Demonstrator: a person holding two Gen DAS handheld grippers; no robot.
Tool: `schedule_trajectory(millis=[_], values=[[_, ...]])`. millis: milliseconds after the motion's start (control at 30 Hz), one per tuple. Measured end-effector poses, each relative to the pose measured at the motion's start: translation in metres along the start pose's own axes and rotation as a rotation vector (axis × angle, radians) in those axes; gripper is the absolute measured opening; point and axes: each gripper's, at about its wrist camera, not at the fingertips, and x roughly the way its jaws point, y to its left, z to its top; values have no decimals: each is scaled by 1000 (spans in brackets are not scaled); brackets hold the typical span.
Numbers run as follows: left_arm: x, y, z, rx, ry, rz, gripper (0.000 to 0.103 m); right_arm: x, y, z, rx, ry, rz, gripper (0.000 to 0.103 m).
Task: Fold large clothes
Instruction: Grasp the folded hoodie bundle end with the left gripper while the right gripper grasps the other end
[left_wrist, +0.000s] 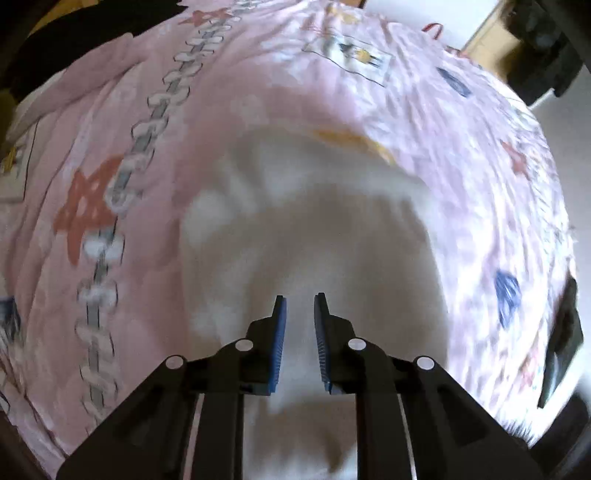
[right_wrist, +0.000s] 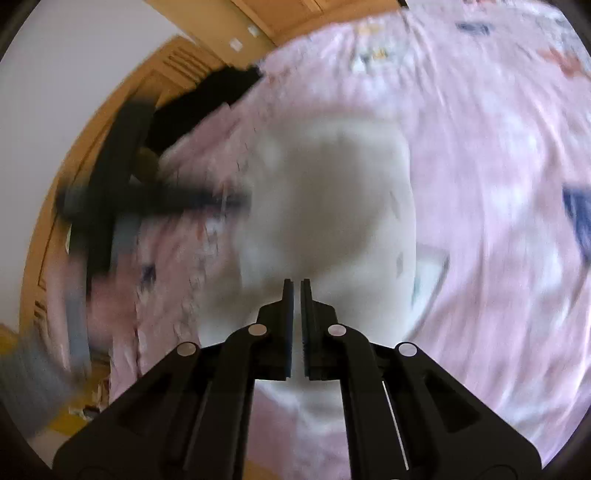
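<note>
A white garment (left_wrist: 295, 229) lies on a pink patterned bedsheet (left_wrist: 129, 129), under and ahead of my left gripper (left_wrist: 300, 299). The left jaws stand a little apart, with white cloth showing in the gap; nothing is clamped. In the right wrist view the same white garment (right_wrist: 332, 192) lies ahead of my right gripper (right_wrist: 297, 282). Its jaws are nearly together with a thin gap. I cannot tell if cloth sits between them. Both views are blurred by motion.
The pink bedsheet (right_wrist: 498, 147) fills most of both views. A dark cloth (left_wrist: 74, 37) lies at the far left of the bed. The other gripper shows as a black blur (right_wrist: 110, 199) at left. Wooden furniture (right_wrist: 177, 66) stands beyond the bed.
</note>
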Motion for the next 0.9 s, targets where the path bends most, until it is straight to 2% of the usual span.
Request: schedule_trajectory(millis=[33, 133, 200, 300, 400, 467, 533, 567, 633, 667, 700, 767, 800, 833, 867, 900], values=[[7, 2, 9, -8, 19, 8, 16, 6, -3, -9, 14, 9, -7, 4], [46, 14, 34, -69, 116, -6, 15, 7, -4, -20, -1, -47, -56, 3], [71, 18, 45, -93, 196, 3, 15, 14, 1, -27, -22, -65, -138, 1], [95, 17, 48, -83, 260, 37, 16, 36, 2, -37, -46, -67, -200, 0], [109, 20, 56, -77, 309, 52, 16, 49, -10, -34, 4, -79, -169, 0], [106, 11, 60, -31, 314, 89, 16, 43, -10, -29, 26, -60, -152, 0], [90, 2, 58, 6, 277, 104, 14, 25, -10, -20, 65, -50, -104, 0], [75, -2, 54, 20, 238, 93, 14, 9, -10, -10, 71, -80, -86, 0], [32, -6, 35, 18, 137, 21, 16, -21, -9, 17, 51, -165, -57, 3], [10, -6, 21, 2, 85, -2, 27, -28, -11, 40, 32, -188, -30, 3], [-12, -6, 3, -15, 25, 2, 47, -28, -15, 62, 23, -190, -6, 3], [-44, -5, -30, -59, -88, -7, 70, -5, -26, 109, 15, -142, 85, 3], [-52, -5, -45, -71, -126, -9, 70, 12, -31, 130, 11, -104, 117, 3], [-57, -2, -64, -96, -174, -40, 70, 36, -36, 154, 13, -54, 150, 3], [-55, 1, -79, -126, -193, -76, 70, 52, -39, 167, 19, -22, 156, 3], [-50, 4, -88, -153, -174, -83, 69, 79, -44, 183, 30, 45, 172, 3]])
